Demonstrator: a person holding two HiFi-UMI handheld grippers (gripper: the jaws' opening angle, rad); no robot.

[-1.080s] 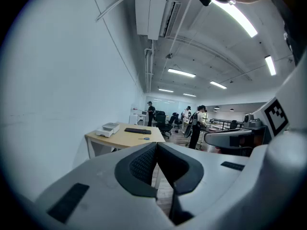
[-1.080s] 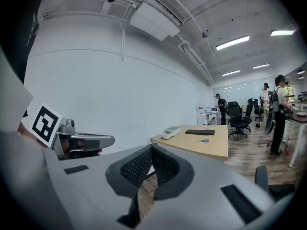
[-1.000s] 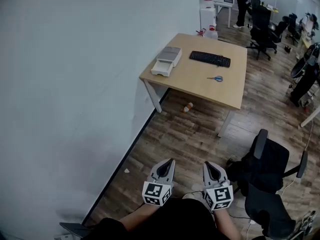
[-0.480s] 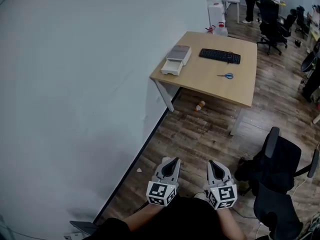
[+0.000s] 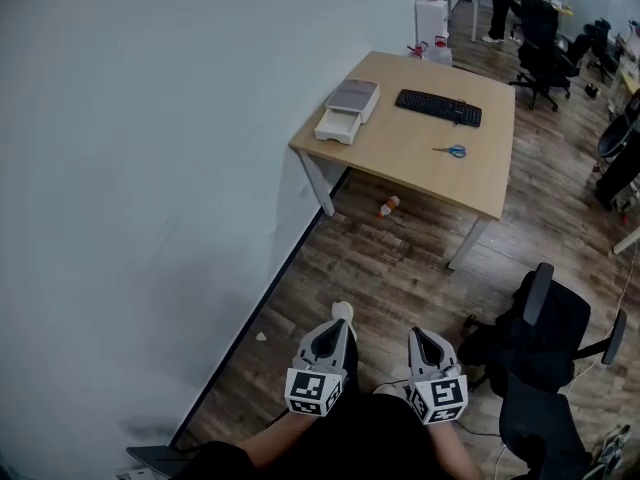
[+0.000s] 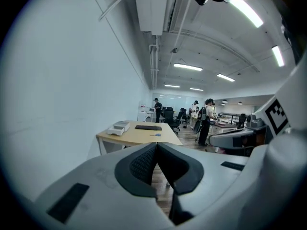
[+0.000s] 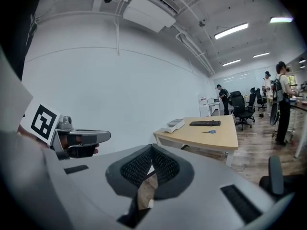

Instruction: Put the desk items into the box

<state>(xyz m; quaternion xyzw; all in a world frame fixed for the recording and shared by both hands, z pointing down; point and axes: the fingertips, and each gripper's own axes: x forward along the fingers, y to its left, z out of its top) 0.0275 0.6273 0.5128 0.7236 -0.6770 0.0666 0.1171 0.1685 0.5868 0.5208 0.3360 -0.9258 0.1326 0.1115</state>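
Far ahead stands a light wooden desk. On it lie a black keyboard, blue-handled scissors and a white and grey drawer box at the wall-side corner. Both grippers hang low near my body, well short of the desk. My left gripper is shut and empty, its pads meeting. My right gripper is shut too, with nothing between its pads. The right gripper view shows the desk with the keyboard, the scissors and the box.
A white wall runs along the left. A small bottle lies on the wood floor under the desk. A black office chair stands at my right. More chairs, desks and people fill the far room.
The head view has swung slightly, so the desk sits a little further left. A white shoe tip now shows ahead of the left gripper. Both grippers stay shut, side by side.
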